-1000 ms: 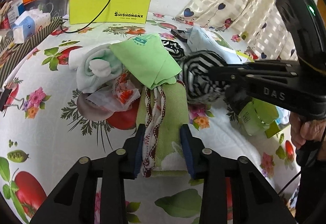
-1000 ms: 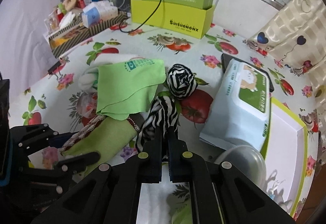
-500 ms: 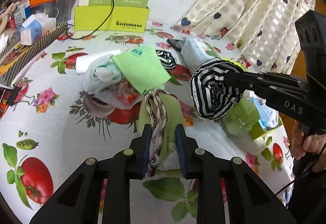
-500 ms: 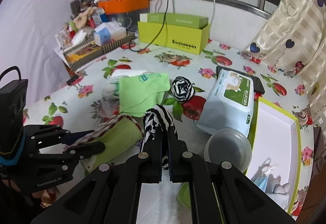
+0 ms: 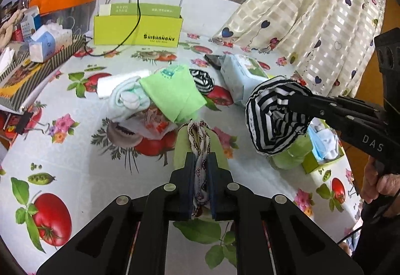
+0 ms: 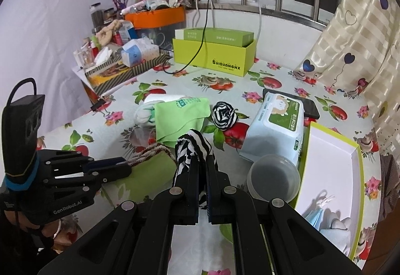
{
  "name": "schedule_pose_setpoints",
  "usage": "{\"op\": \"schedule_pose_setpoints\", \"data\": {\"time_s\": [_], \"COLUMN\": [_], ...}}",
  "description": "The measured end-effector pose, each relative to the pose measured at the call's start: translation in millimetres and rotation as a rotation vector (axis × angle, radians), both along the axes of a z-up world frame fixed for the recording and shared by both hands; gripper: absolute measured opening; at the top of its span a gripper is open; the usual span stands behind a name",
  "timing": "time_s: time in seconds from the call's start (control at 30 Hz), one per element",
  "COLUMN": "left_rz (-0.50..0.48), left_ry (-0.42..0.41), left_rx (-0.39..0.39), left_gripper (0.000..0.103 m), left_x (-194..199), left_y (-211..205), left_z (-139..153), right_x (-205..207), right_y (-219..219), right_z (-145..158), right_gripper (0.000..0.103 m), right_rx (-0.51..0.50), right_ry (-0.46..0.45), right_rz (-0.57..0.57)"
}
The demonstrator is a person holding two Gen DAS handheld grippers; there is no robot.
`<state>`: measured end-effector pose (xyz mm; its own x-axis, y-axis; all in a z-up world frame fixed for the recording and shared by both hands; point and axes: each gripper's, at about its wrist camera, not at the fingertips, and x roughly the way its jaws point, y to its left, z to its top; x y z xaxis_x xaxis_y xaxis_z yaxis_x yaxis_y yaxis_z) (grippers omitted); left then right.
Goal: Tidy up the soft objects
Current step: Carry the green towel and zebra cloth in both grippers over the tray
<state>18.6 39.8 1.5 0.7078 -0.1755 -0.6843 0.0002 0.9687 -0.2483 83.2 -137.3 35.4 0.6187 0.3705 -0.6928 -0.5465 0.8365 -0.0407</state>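
My left gripper point(image 5: 201, 162) is shut on a green slipper with a brown patterned trim point(image 5: 200, 140), held just above the tablecloth; it also shows in the right wrist view point(image 6: 152, 162). My right gripper point(image 6: 203, 162) is shut on a black-and-white striped sock point(image 6: 191, 147), lifted off the table; it shows in the left wrist view point(image 5: 272, 115). A second rolled striped sock point(image 6: 223, 114) lies beside a light green cloth point(image 6: 178, 116) and a white sock bundle point(image 5: 125, 100).
A wet-wipe pack point(image 6: 277, 125), a lidded round tub point(image 6: 273, 176) and an open yellow-green box point(image 6: 332, 162) holding masks are at the right. A lime box point(image 6: 212, 57) and cluttered trays point(image 6: 120, 70) stand at the back. A curtain point(image 5: 312, 12) hangs at the right.
My left gripper closed on the green slipper and raised it. My right gripper lifted the striped sock up and back from the table. Both cameras have risen.
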Motion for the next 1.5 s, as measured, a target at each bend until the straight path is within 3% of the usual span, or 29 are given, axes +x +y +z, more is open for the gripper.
{"op": "schedule_pose_setpoints", "data": {"time_s": [0.77, 1.5], "left_rz": [-0.010, -0.055], "left_ry": [-0.100, -0.144], "left_rx": [0.046, 0.068], "left_gripper": [0.010, 0.010], "left_x": [11, 41], "left_y": [-23, -57], "left_z": [44, 70], "right_x": [-9, 0], "right_y": [-15, -65], "right_z": [25, 50], "right_gripper": [0.005, 0.005], "right_rx": [0.049, 0.090], "right_ry": [-0.070, -0.130], "right_rz": [0.007, -0.066]}}
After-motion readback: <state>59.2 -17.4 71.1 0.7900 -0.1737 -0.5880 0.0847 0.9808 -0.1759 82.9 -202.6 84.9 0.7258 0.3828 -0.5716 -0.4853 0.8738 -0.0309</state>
